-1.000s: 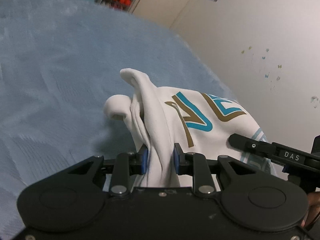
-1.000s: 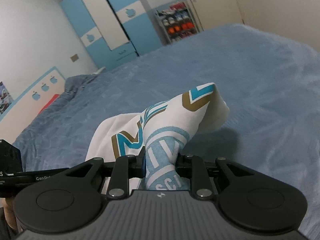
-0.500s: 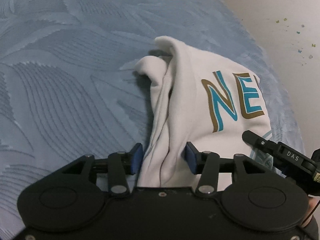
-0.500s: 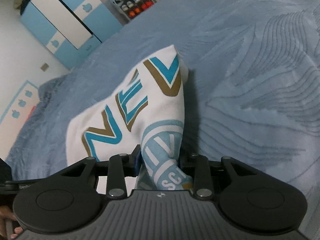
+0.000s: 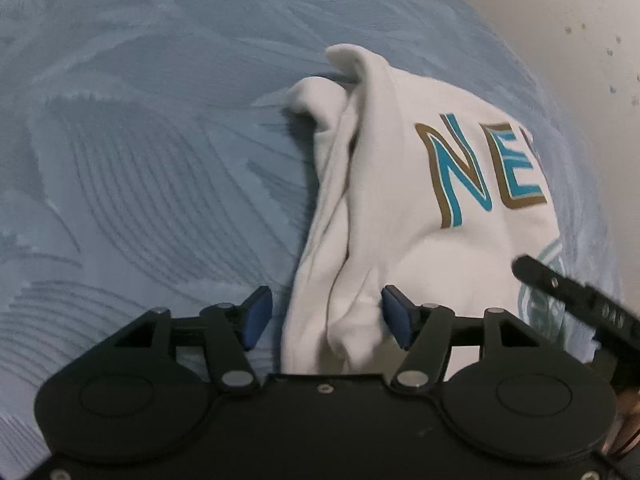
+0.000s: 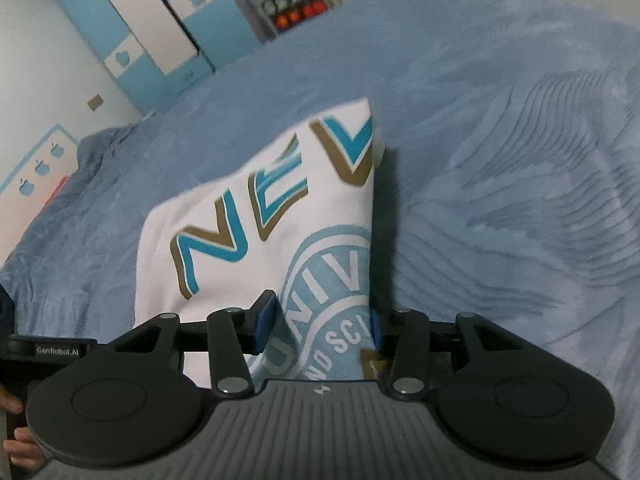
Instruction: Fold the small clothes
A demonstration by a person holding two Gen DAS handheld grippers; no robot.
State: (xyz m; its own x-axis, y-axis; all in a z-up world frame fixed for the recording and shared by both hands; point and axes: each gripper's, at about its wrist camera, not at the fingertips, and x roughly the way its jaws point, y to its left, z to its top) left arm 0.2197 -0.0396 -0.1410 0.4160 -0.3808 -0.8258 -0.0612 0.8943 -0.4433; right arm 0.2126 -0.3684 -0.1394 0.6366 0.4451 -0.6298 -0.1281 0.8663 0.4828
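1. Left wrist view: the left tool (image 5: 324,316) has gone from clamped on the bunched white edge a second ago to jaws spread wide. The fabric lies loose between the blue pads, barely touching the right one.
2. From that tool's 12 o'clock toward 2 o'clock, the white sweatshirt (image 5: 404,208) lies on the blue bedspread (image 5: 140,160). A floppy cuff or corner curls up at its far end.
3. At 3 o'clock in this view the right tool's black finger crosses the garment's near corner.
4. Right wrist view: the right tool (image 6: 320,320) was pinching the round teal crest before and now stands parted. The left pad is clear of the cloth; the right pad sits at the cloth's edge, so I judge the grip released.
5. What that means: both corners have been let go with the sweatshirt (image 6: 256,216) laid down, so this fold looks placed. The next step is likely withdrawing and smoothing or starting another fold.
6. Orientation: the long axis runs from the tools away toward 12 o'clock, and the "NEV" lettering reads across it.
7. A blue-and-white wardrobe (image 6: 136,32) stands at 11 o'clock beyond the bed.
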